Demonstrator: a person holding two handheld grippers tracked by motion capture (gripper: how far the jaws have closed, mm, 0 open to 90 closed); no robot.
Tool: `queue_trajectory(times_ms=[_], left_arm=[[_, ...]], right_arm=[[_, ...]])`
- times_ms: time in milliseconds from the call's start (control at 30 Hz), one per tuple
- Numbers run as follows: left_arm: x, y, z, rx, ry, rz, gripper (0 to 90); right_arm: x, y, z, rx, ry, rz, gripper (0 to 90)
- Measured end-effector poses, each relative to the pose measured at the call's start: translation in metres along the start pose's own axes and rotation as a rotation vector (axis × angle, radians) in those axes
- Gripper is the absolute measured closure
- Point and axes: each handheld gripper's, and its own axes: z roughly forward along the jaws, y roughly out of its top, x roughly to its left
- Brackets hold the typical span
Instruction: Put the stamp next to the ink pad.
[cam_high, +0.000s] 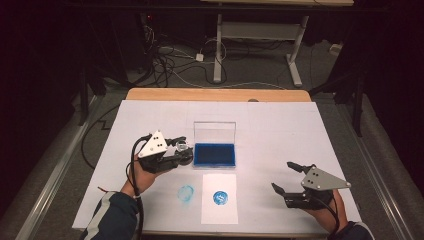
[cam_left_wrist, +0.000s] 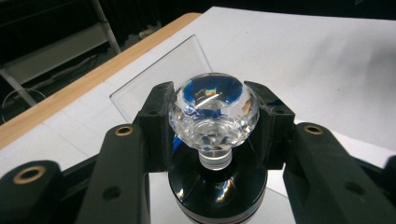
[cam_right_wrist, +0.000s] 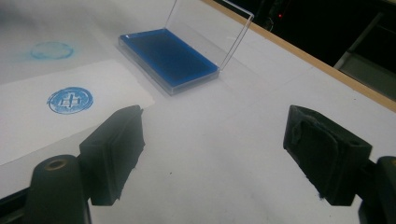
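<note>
Clear faceted crystal fills the near part of the left gripper view: it is the knob of the stamp (cam_left_wrist: 212, 116), and our left tongs (cam_left_wrist: 212, 122) are clamped on it, one black pad pressed to each side, so that we carry the stamp by its handle and keep its inked face free. Below the knob a short clear neck leads to a round black body, so the long axis runs from the crystal top down through that body; we judge it close to upright, face down toward the desk (cam_high: 280, 125). From the high view the stamp (cam_high: 183, 148) sits in the left tongs (cam_high: 183, 151) just beside the left edge of the ink pad (cam_high: 215, 154), above the white sheet rather than on it. Nearer to us, the right tongs (cam_high: 289, 176) rest with pads well apart, holding nothing, probably waiting off to the side. Between the hands lies a slip of paper (cam_high: 219, 199) bearing a sharp blue seal print (cam_high: 220, 198), and to its left a fainter blue ring (cam_high: 185, 193) marks the desk cover itself. Farther off, the pad's clear lid (cam_high: 214, 132) stands open, leaving the blue surface reachable from above, likely for re-inking.
</note>
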Motion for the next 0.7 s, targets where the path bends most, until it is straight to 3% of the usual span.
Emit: queue_trajectory(times_ms=[167, 333, 700], left_arm=[[0.007, -0.004, 0.009, 0.037, 0.016, 0.012, 54.0], [0.016, -0.011, 0.016, 0.054, 0.018, -0.007, 54.0], [0.029, -0.027, 0.034, 0.105, 0.058, -0.009, 54.0]], right_arm=[[0.0, 0.0, 0.001, -0.002, 0.004, 0.004, 20.4], [0.0, -0.001, 0.002, 0.006, 0.006, 0.0, 20.3], [0.001, -0.004, 0.002, 0.021, 0.006, -0.001, 20.5]])
